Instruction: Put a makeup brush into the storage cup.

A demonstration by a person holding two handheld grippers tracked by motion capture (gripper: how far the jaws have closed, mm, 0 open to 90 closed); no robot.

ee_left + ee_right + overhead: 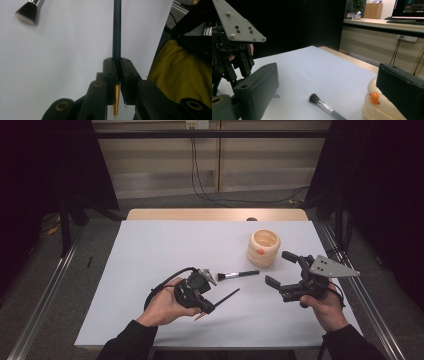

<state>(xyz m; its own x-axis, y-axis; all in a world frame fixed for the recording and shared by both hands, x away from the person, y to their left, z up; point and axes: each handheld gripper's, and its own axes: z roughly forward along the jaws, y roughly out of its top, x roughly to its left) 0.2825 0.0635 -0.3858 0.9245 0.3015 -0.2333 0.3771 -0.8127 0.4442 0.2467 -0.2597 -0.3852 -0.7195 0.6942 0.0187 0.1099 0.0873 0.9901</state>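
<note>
Left hand-held gripper (206,306) low over the tabletop (150,250), jaws clamped on a slim dark gold-tipped pencil (116,37) pointing forward, right hand-held gripper (281,268) raised, jaws wide, beside the cream duck-faced holder (263,247), makeup brush (237,274) lying between the grippers

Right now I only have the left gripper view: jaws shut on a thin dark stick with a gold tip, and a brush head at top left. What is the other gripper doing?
Observer: The right gripper is open and holds nothing, at the right side of the table.
Operator: Is there any container around?
Observer: Yes, a cream duck-shaped holder stands upright just beyond the right gripper.
Operator: How does that brush lie?
Observer: The makeup brush lies flat between the two grippers. Its bristles are toward the left gripper and its handle points toward the holder.
</note>
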